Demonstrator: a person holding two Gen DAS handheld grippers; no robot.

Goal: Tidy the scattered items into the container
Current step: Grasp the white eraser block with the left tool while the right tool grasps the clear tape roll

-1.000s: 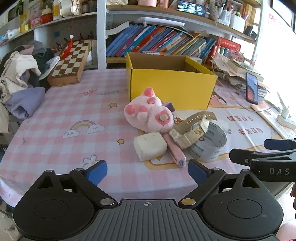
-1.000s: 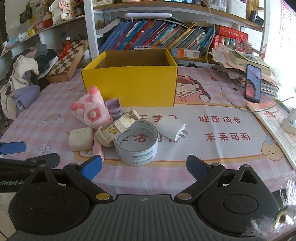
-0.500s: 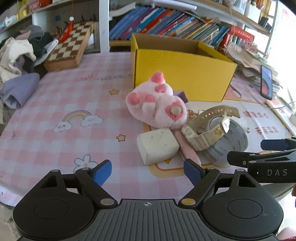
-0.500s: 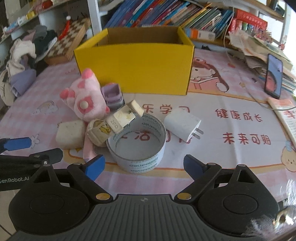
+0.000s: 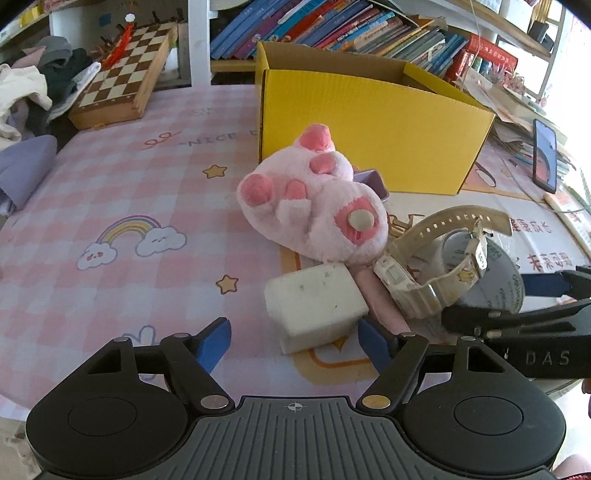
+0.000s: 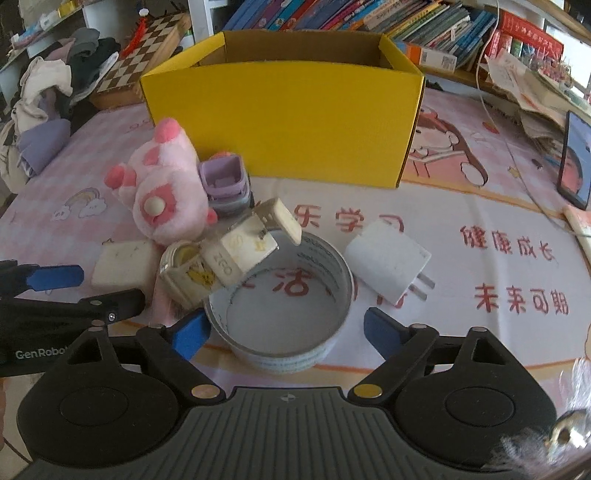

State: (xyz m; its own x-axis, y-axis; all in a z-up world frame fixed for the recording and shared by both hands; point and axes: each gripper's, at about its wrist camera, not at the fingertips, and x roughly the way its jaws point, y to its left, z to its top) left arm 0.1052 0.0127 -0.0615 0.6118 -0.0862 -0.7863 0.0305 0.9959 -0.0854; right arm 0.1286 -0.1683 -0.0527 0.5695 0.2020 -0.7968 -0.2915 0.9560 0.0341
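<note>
Left gripper jaws, just narrowing, straddle the white block's near end without touching; right gripper, also narrowing and empty-handed, brackets the tape roll.

Looks like a home to me, a kid's study corner or bedroom. My counter wears a pink checked cloth with rainbows, stars and cartoon prints. Behind it I see shelves crammed with leaning children's books, a folded chessboard propped at the back, a heap of clothes on the left, loose paper stacks and a phone on the right. Daylight comes in from the right side.
</note>
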